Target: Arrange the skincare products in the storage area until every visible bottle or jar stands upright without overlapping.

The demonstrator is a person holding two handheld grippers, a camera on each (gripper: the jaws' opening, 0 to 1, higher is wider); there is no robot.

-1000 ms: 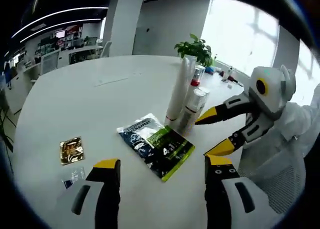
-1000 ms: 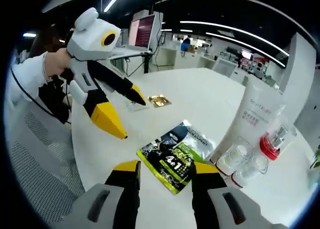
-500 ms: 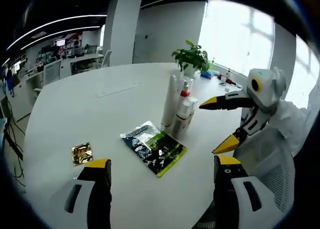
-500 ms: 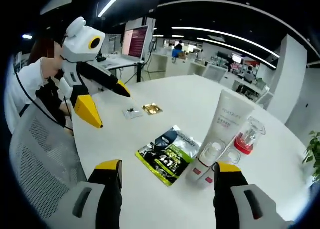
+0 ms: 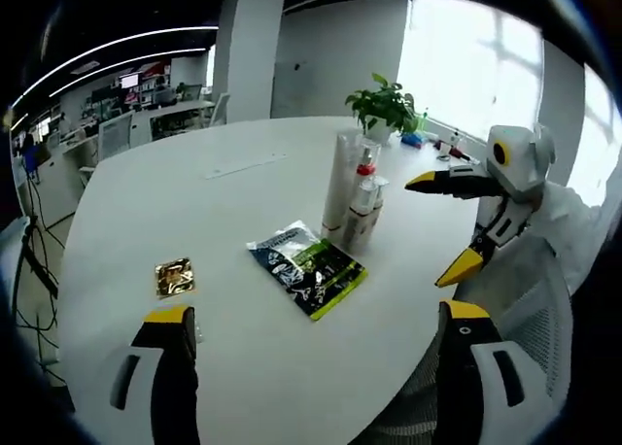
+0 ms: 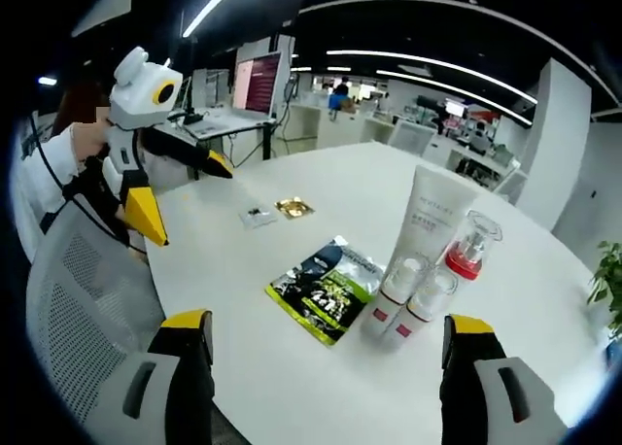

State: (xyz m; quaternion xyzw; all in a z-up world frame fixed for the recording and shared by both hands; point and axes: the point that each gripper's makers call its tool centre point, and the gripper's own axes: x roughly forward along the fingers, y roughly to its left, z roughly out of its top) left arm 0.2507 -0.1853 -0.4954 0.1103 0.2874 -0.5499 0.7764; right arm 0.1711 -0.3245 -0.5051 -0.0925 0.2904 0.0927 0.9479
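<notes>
- My left hand-held gripper (image 5: 316, 319) is wide open and holds nothing; its yellow-tipped jaws rise from the near edge of the left gripper view, above the round white table (image 5: 175, 192).
- My right hand-held gripper (image 6: 330, 328) is likewise spread wide and empty, held above the near table edge in the right gripper view.
- Each hand-held gripper shows in the other's view: the right one at the right of the left gripper view, the left one at the left of the right gripper view, both clear of the products with jaws parted.
- The skincare products stand upright in a tight cluster near the middle of the table: a tall white tube (image 6: 428, 222), a clear bottle with a red collar (image 6: 466, 251) just to its right, and two small white bottles (image 6: 413, 304) in front of them with red bands near the base.
- In the left gripper view the same cluster (image 5: 355, 197) stands past the far right corner of the sachet.
- A flat green and dark sachet (image 6: 326, 291) lies on the table just left of the small bottles; I cannot tell if it touches them.
- A small gold packet (image 6: 293, 208) lies farther left on the table, well apart from the cluster, with a small clear packet (image 6: 258, 216) just beside it.
- A potted plant (image 5: 382, 105) stands at the far side of the table, beyond the cluster.
- A grey mesh chair (image 6: 87, 309) sits at the table's near left edge in the right gripper view.
</notes>
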